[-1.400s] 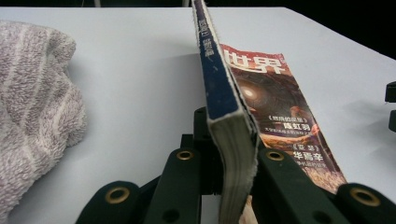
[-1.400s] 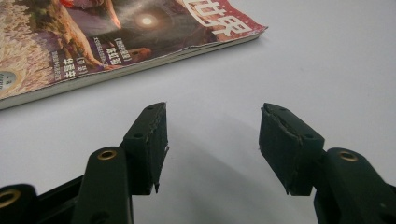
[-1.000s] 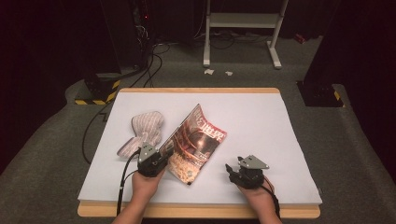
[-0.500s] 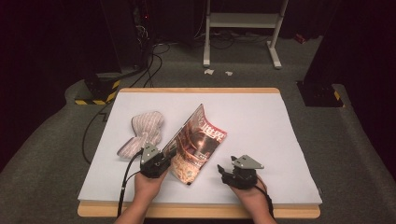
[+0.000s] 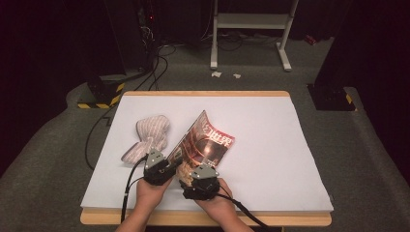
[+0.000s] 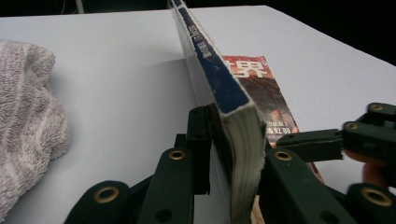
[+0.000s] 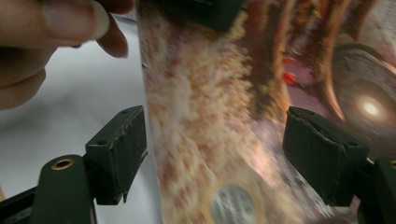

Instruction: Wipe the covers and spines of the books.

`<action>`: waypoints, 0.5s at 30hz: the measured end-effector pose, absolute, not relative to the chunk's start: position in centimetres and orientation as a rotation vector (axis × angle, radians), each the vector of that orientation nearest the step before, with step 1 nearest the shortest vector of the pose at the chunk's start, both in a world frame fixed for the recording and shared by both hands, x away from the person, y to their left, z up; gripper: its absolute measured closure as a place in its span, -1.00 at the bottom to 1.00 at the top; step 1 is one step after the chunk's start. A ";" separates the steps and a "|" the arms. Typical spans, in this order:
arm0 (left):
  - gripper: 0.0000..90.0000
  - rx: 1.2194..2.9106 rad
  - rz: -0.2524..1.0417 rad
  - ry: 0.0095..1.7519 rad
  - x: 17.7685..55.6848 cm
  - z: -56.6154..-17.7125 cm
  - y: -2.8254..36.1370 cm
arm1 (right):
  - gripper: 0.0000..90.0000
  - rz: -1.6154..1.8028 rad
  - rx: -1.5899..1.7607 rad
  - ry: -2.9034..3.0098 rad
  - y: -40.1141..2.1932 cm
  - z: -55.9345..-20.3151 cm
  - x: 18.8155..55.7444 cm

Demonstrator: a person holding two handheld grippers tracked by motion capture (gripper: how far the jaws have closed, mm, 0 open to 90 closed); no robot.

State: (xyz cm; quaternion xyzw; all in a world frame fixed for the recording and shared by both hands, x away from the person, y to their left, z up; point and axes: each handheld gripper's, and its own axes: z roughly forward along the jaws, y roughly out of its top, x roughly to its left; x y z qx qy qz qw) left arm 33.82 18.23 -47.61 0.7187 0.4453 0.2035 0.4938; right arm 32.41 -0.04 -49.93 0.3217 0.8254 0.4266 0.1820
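Observation:
A thick magazine (image 5: 209, 141) with a red-brown cover stands tilted on the white table (image 5: 275, 121), its near lower corner raised. My left gripper (image 5: 168, 162) is shut on that corner; in the left gripper view the jaws clamp the page block (image 6: 236, 140) from both sides. My right gripper (image 5: 191, 175) is close beside it on the right, and its jaws have just been opening. In the right gripper view they (image 7: 215, 149) stand wide apart with the blurred cover (image 7: 219, 121) between them, pads not pressing on it.
A crumpled striped towel (image 5: 147, 137) lies left of the magazine, also as the towel (image 6: 28, 126) in the left gripper view. A hand's fingers (image 7: 46, 28) hold the left gripper. A metal rack (image 5: 251, 29) and cables (image 5: 96, 130) are on the floor beyond the table.
My right gripper has moved left across the table's front, from well right of the magazine to right beside the left gripper. The left gripper and the magazine have stayed put.

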 end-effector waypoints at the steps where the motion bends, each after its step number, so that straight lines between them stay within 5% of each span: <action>1: 0.73 1.742 0.490 1.080 33.8 -47.6 18.2 | -0.55 1.200 0.909 2.335 0.4 -50.0 32.5; 15: 0.69 1.720 0.462 1.089 33.9 -47.7 18.2 | -0.49 1.115 0.934 2.287 3.2 -50.2 33.6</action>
